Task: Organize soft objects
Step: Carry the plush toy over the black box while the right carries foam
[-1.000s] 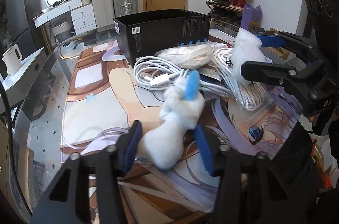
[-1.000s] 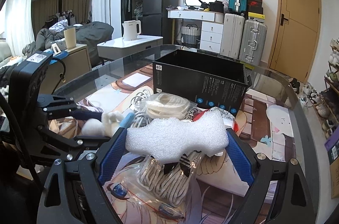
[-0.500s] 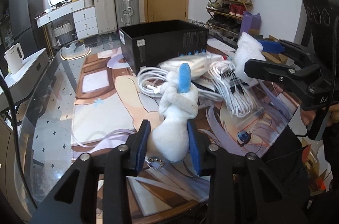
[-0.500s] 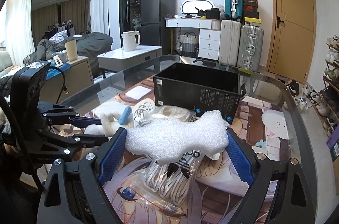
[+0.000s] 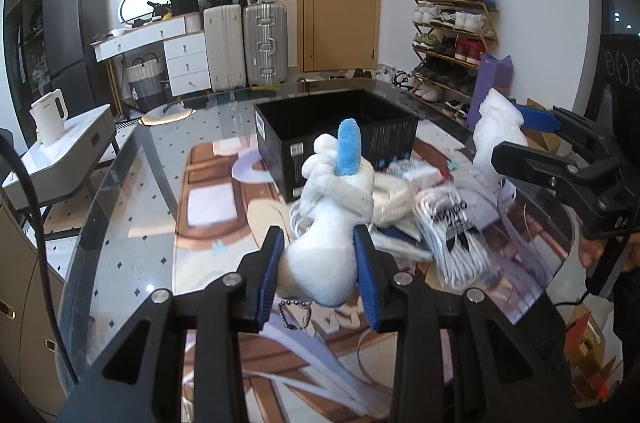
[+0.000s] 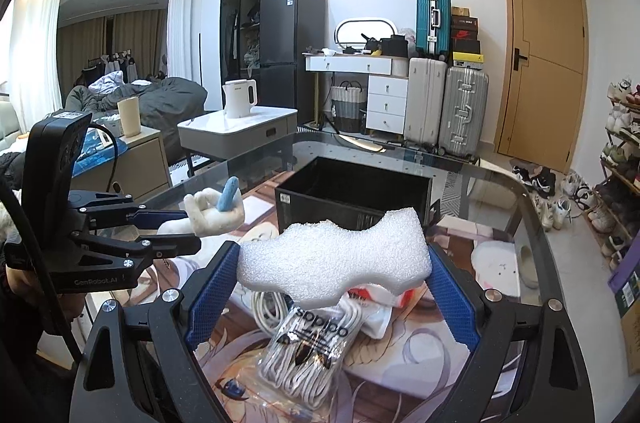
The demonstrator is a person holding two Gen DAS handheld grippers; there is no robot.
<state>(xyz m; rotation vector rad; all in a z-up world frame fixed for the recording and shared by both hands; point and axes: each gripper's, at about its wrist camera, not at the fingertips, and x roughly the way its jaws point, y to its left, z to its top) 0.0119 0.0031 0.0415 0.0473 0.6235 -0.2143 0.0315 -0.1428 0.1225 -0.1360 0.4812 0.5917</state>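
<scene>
A white plush toy [image 5: 324, 255] with a blue tip and a small bead chain hangs above the table, squeezed between the blue pads of my left gripper [image 5: 319, 243]. The right wrist view shows the same toy [image 6: 212, 211] in the left gripper [image 6: 176, 227], off to the left. My right gripper [image 6: 334, 263] is shut on a white foam block [image 6: 336, 255], held wide between its pads above the table. From the left wrist view, that foam block [image 5: 496, 127] and right gripper [image 5: 532, 139] are at the right. An open black box [image 6: 320, 211] stands just beyond both.
Under the grippers lie a clear bag of white cords [image 6: 304, 355], a loose white cable coil [image 5: 392, 195] and a small packet. They rest on a printed mat [image 5: 224, 219] over a round glass table [image 5: 132, 207]. A shoe rack [image 5: 452, 35] and suitcases [image 5: 264, 43] stand beyond.
The left jaws narrowed onto the plush toy and lifted it off the mat. Both grippers rose with their loads, so the box and cords now look lower and farther.
</scene>
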